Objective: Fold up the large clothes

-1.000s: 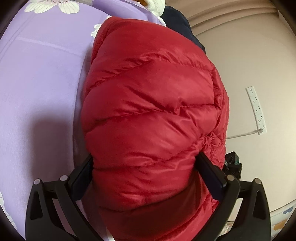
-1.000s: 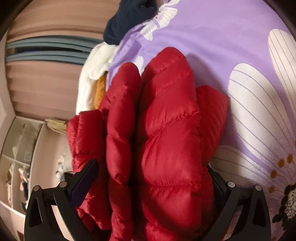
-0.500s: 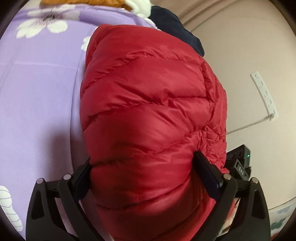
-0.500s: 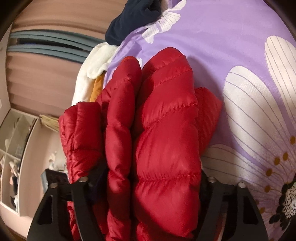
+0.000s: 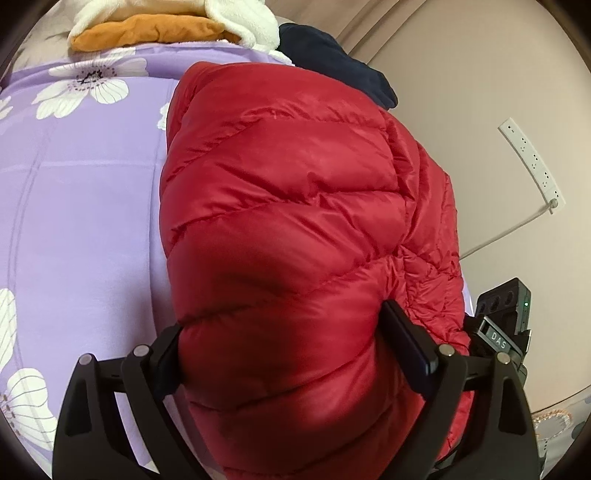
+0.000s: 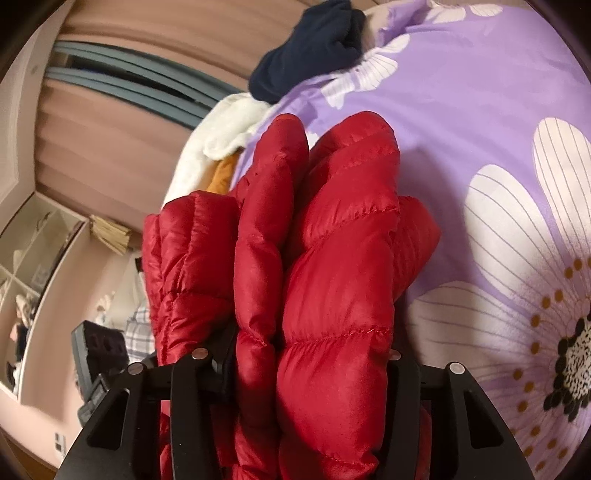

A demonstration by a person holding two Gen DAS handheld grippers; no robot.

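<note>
**Red puffer jacket gripped at both ends, ready to be set down**

The red puffer jacket point(image 5: 295, 229) was bundled into thick layers and held by both tools over a purple flowered bedspread point(image 5: 81, 206). The step in hand looked like the carry or placing of a jacket already folded: several padded layers were stacked side by side in the right wrist view, which suggested the folds were done and the bundle only needed to be settled. The next move would likely call for lowering both ends together onto the bedspread, keeping them level so the slippery layers did not slide apart, and only then letting go.

The left gripper point(image 5: 295, 350) had its jaws set wide around a fat roll of the jacket, the fingers pressing into the padding on either side. The right gripper point(image 6: 306, 354) had its jaws drawn closer, pinching two or three quilted layers between them, while another red layer hung outside the grip on the left.

The jacket was shiny, quilted in slanted seams, puffed with air and springy-looking; it would probably swell back open once released. Whether its underside touched the bedspread could not be told.

Beyond it lay a navy garment point(image 6: 314, 44), a white fleece point(image 5: 243, 26) and an orange cloth point(image 5: 147, 33).
</note>
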